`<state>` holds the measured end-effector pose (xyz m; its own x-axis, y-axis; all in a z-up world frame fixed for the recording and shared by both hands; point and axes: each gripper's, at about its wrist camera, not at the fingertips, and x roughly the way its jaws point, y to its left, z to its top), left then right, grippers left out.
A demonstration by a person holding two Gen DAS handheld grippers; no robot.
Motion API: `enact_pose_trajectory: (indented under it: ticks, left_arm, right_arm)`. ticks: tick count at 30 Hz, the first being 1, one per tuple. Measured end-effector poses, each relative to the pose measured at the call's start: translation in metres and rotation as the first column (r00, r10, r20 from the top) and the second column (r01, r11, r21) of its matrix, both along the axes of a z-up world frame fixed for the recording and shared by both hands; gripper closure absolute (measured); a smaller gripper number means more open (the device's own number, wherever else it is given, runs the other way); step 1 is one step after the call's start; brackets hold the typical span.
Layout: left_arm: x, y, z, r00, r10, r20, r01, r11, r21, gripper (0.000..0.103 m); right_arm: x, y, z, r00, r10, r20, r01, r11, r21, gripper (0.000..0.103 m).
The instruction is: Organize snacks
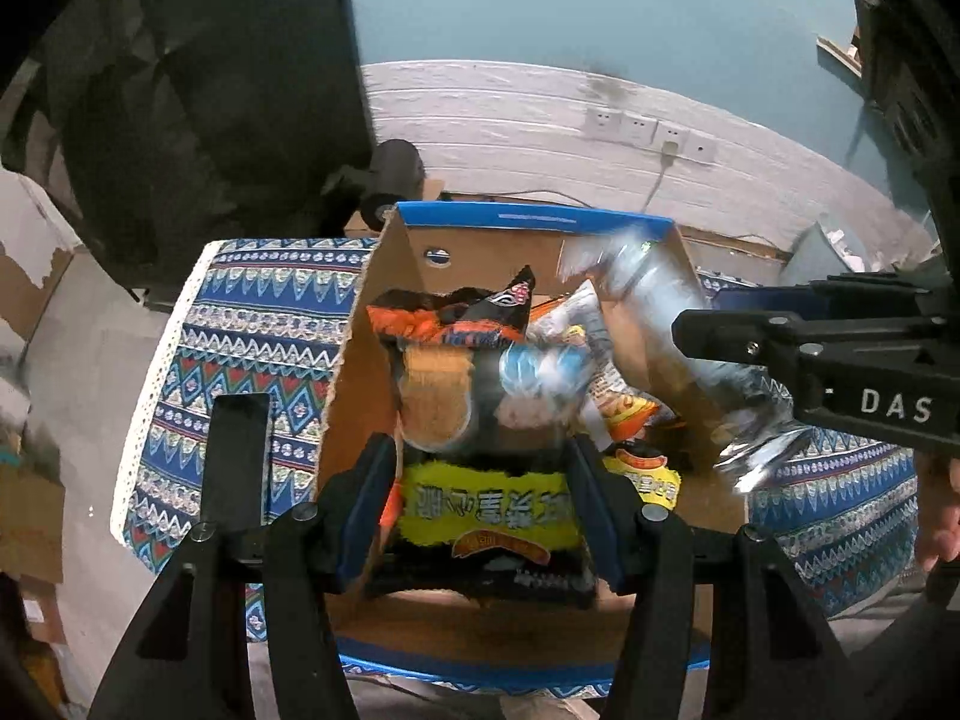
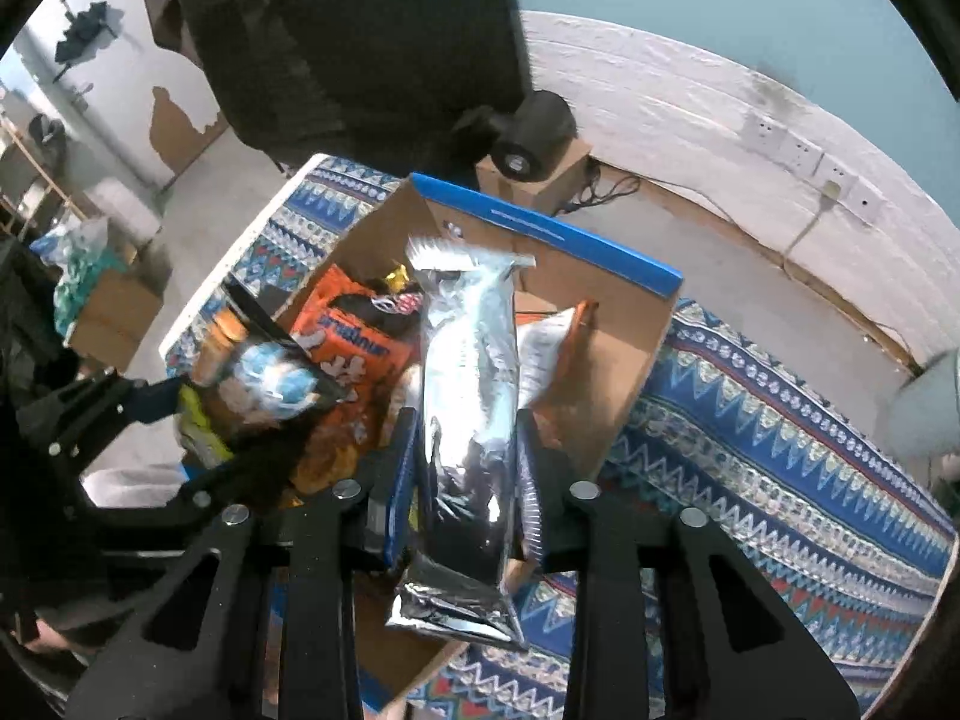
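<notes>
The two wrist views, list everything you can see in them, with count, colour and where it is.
Cardboard box: one, brown with blue rim, open on the cloth.
Patterned cloth: one, blue, white and red, under the box.
Silver packet: one, shiny foil, between the right gripper's fingers above the box.
Dark packet: one, black with orange and light blue print, between the left gripper's fingers.
Orange packets: at least two, inside the box.
Wall sockets: a row, white, on the far wall.
Left gripper: black, blue pads.
Right gripper: black, blue pads.
</notes>
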<state>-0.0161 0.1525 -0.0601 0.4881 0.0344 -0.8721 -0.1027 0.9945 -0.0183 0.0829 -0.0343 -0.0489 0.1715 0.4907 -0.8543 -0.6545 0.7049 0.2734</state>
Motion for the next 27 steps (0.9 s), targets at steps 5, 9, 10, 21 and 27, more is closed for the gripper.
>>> enact_pose_trajectory:
  ticks: [5,9,10,21,27]
  left_arm:
    - [-0.001,0.003,0.003,1.0,0.029,-0.002,-0.029,0.999,0.019,0.025]
    - [-0.004,0.0,0.008,0.999,0.037,-0.005,-0.036,0.999,0.017,0.023]
    - [-0.004,-0.001,0.011,0.999,0.035,0.0,-0.035,0.999,0.014,0.022]
    - [-0.017,-0.027,0.048,0.996,-0.013,0.084,0.01,0.999,0.037,0.012]
    - [-0.024,-0.038,0.063,0.991,-0.033,0.129,0.025,0.997,0.067,0.012]
  right_arm:
    - [0.001,-0.004,0.005,1.0,-0.019,-0.001,0.019,0.999,0.026,0.062]
    - [-0.003,-0.012,0.012,1.0,-0.025,0.014,0.025,0.999,0.03,0.055]
    - [-0.004,-0.016,0.014,0.999,-0.027,0.023,0.027,0.999,0.03,0.052]
    - [-0.019,-0.064,0.048,0.988,-0.087,0.126,0.08,0.995,0.057,0.029]
    - [-0.025,-0.095,0.054,0.983,-0.12,0.141,0.112,0.991,0.067,0.029]
